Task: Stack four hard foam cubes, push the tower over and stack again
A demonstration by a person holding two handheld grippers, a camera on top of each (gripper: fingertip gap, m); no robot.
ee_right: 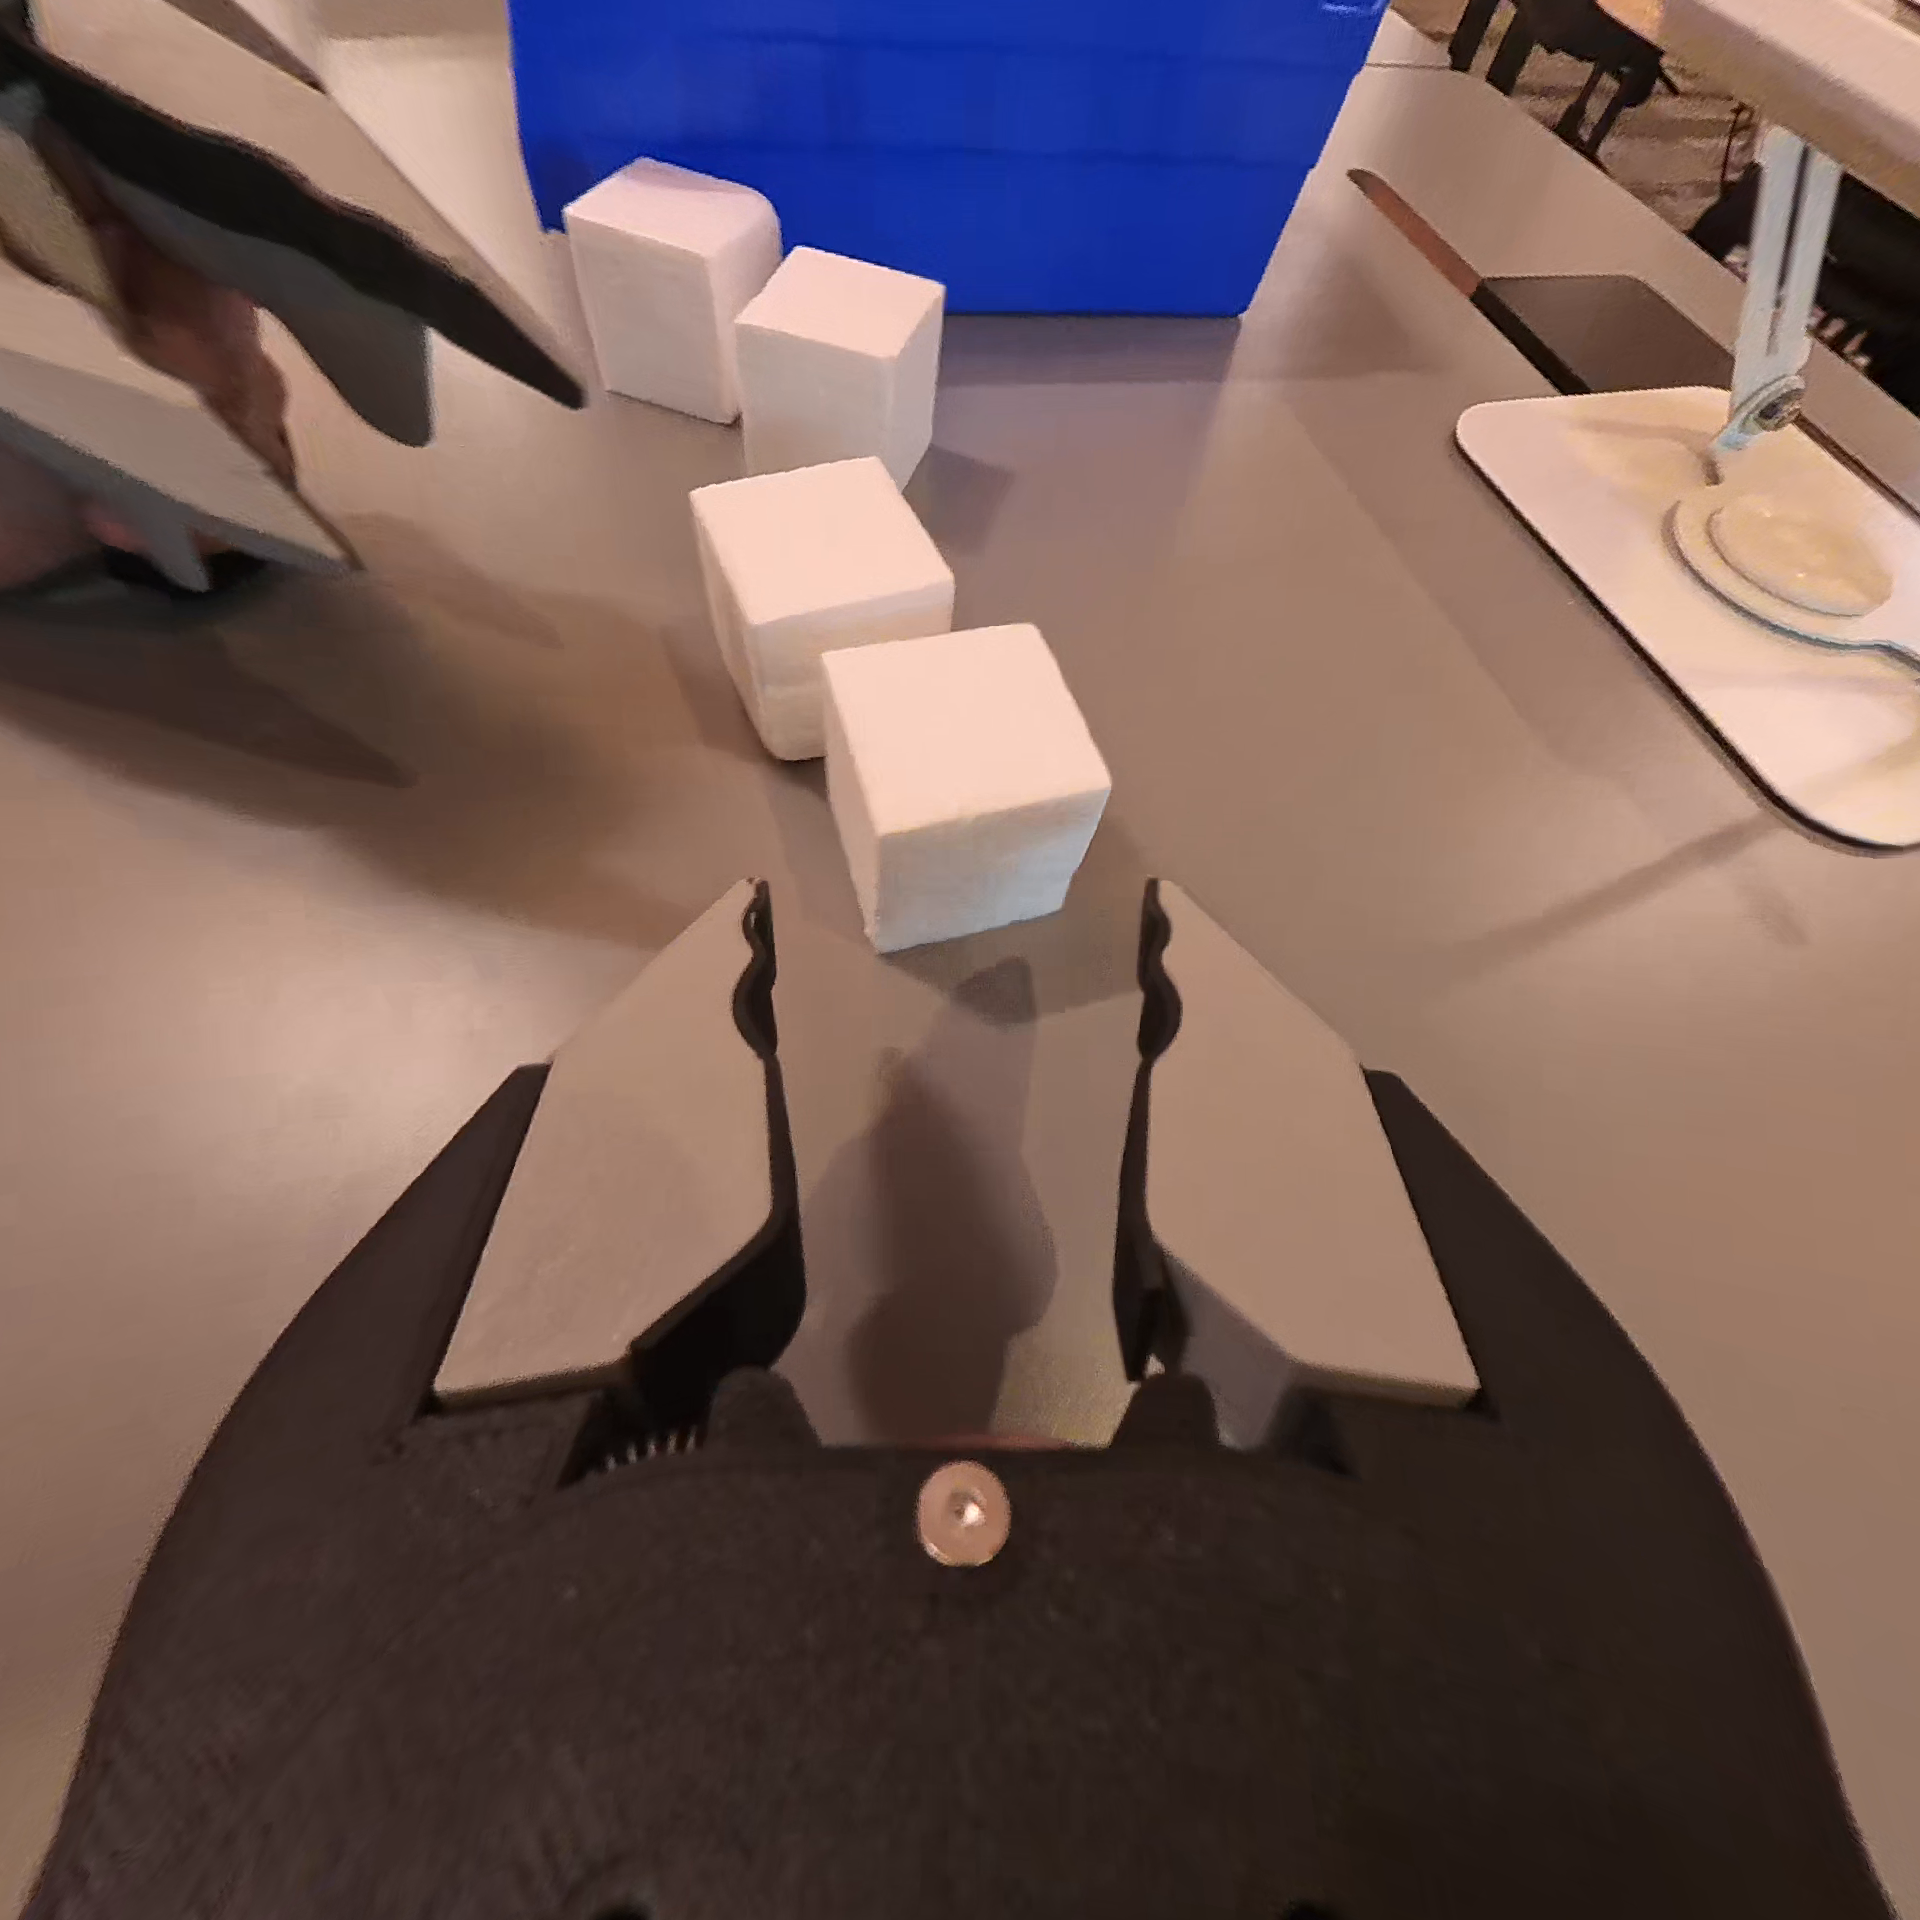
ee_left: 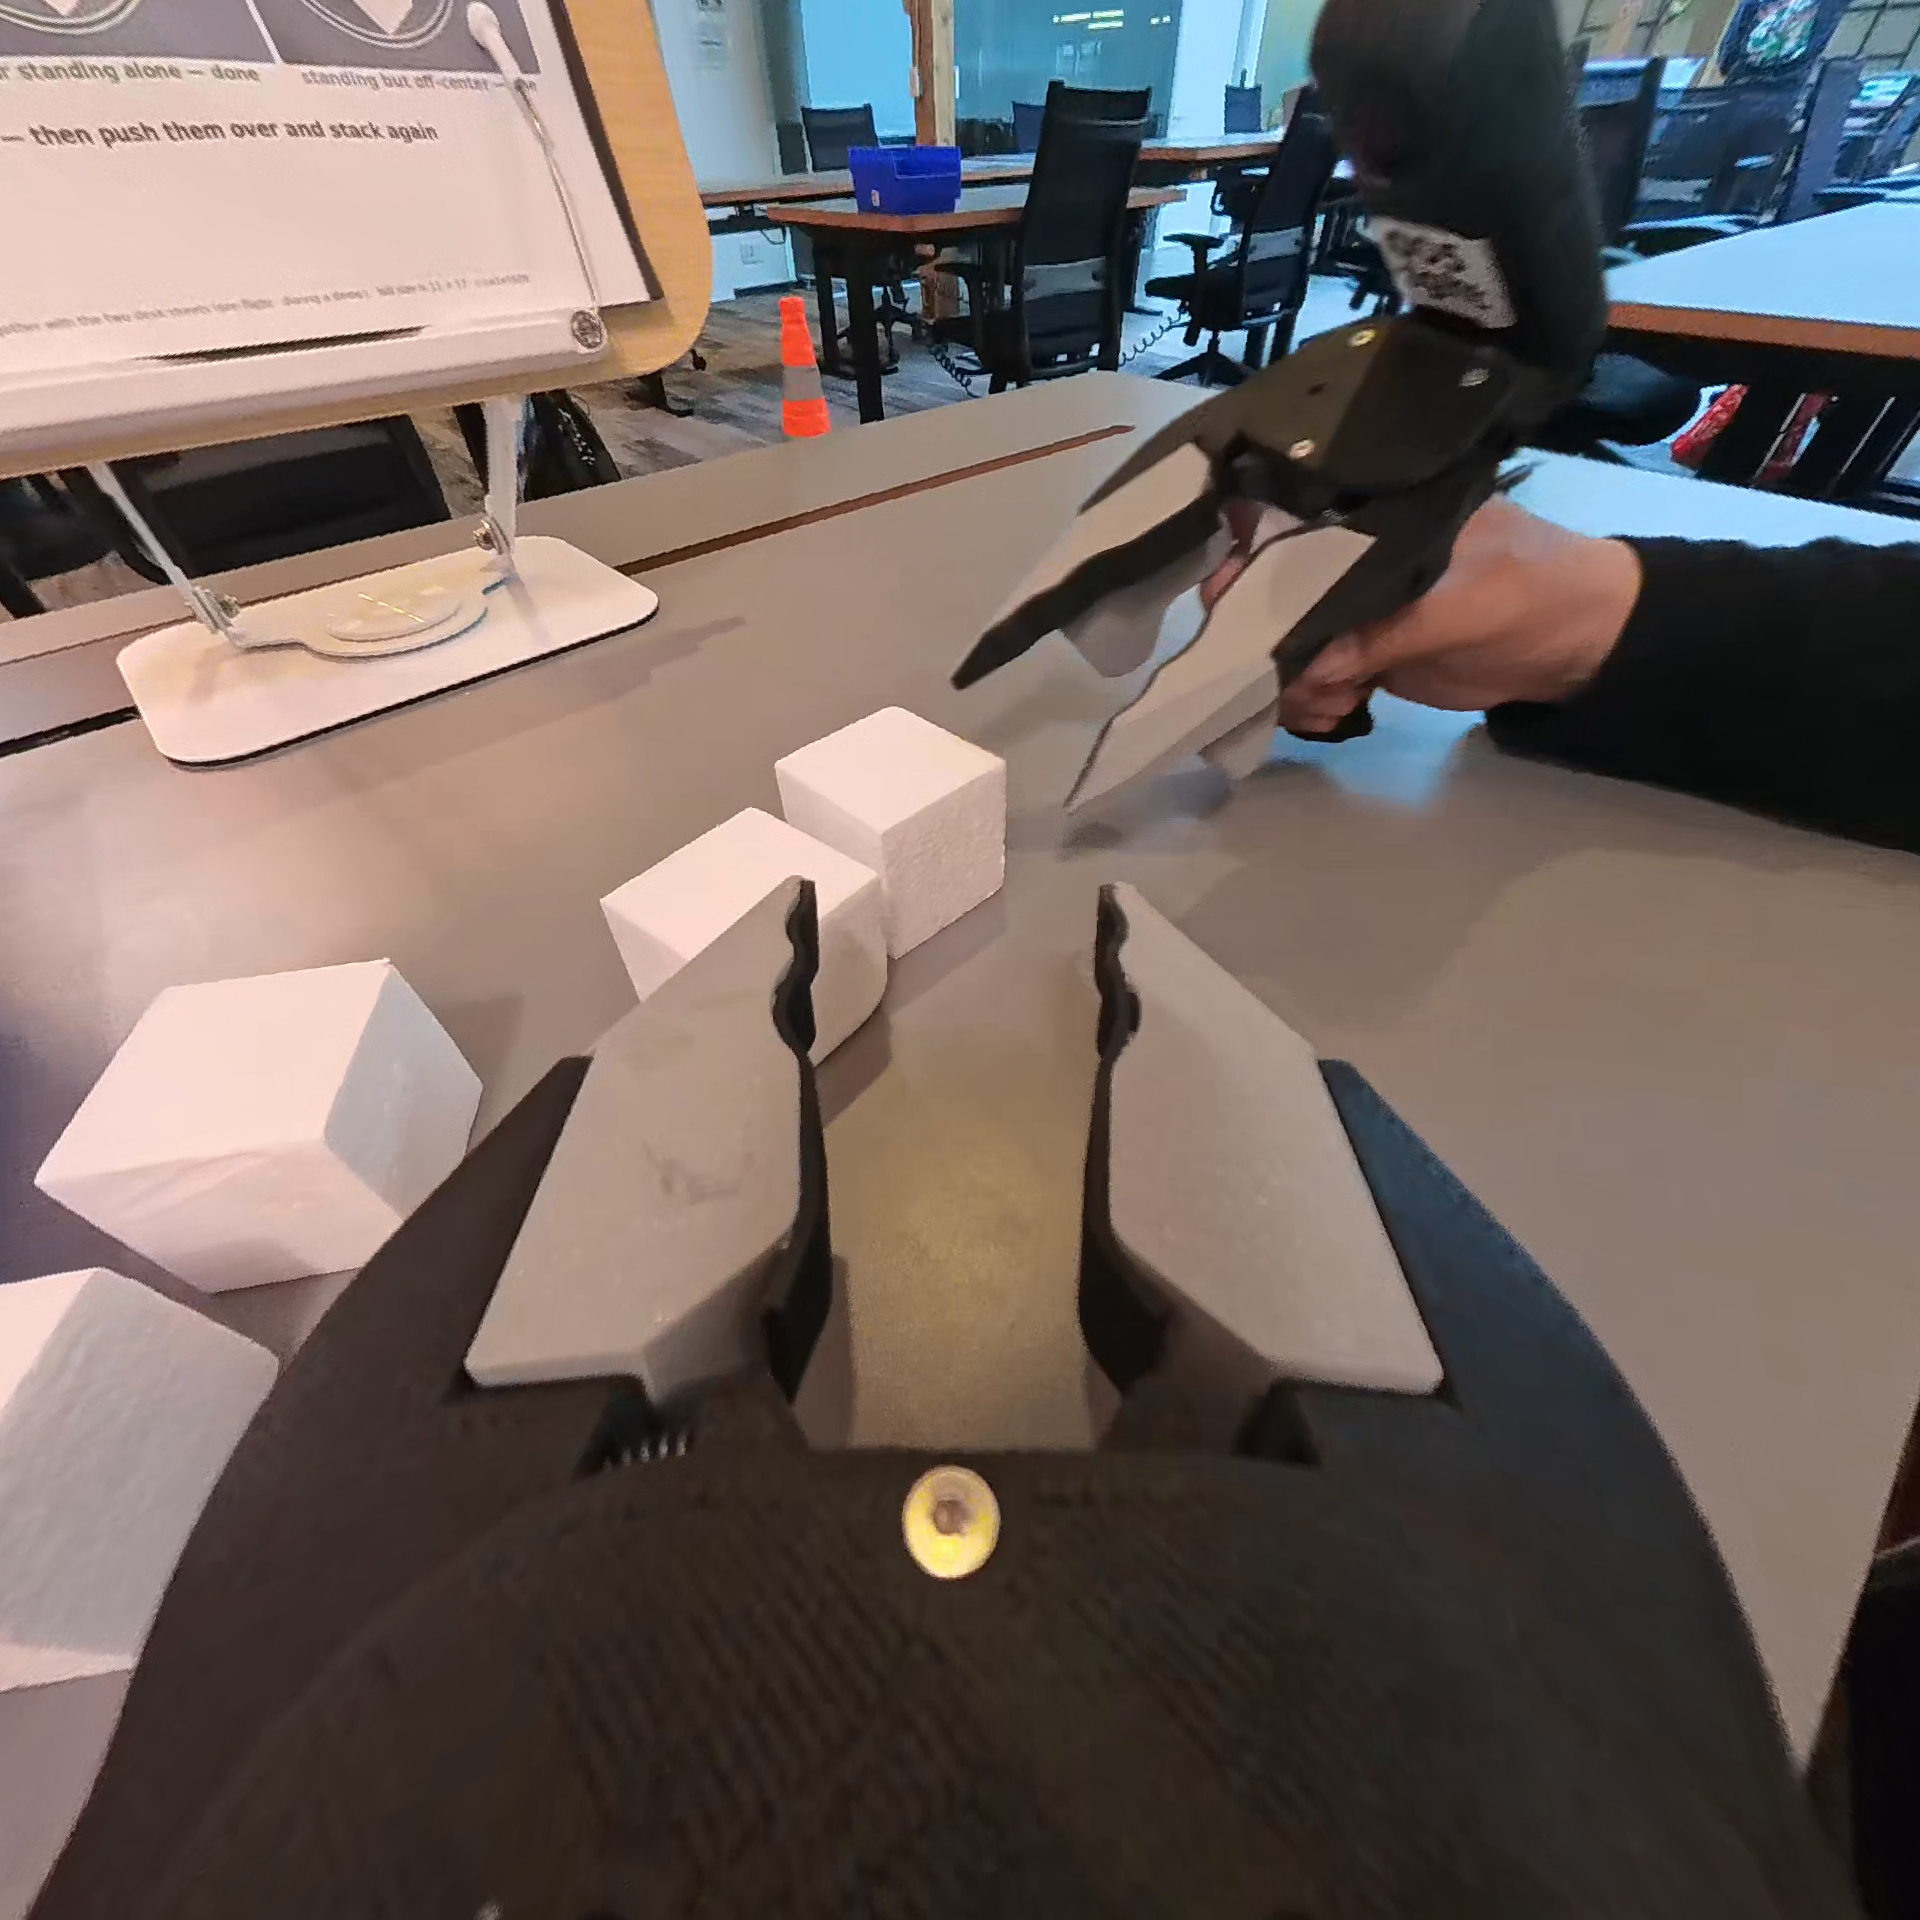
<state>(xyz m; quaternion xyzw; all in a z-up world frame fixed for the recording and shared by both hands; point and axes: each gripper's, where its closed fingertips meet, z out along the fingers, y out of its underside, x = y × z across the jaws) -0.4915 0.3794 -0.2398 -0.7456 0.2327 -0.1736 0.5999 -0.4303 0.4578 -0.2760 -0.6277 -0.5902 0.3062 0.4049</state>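
Observation:
Several white foam cubes lie singly in a loose row on the grey table (ee_left: 1507, 1039), none stacked. In the left wrist view they run from the far cube (ee_left: 894, 821) past a second (ee_left: 727, 914) and a third (ee_left: 270, 1122) to the nearest (ee_left: 94, 1475). My left gripper (ee_left: 956, 914) is open and empty, just right of the second cube. My right gripper (ee_right: 956, 899) is open and empty, just short of the closest cube (ee_right: 966, 779). The others (ee_right: 821, 592) (ee_right: 836, 353) (ee_right: 665, 281) lie beyond. Each gripper shows in the other's view: the right (ee_left: 1013, 743), the left (ee_right: 457, 478).
A document stand with a white base (ee_left: 384, 644) (ee_right: 1704, 582) holds a printed sheet (ee_left: 312, 208) at the table's far side. A blue bin (ee_right: 935, 135) stands behind the row of cubes. A person's hand (ee_left: 1455, 623) holds the right gripper. Office desks and chairs lie beyond.

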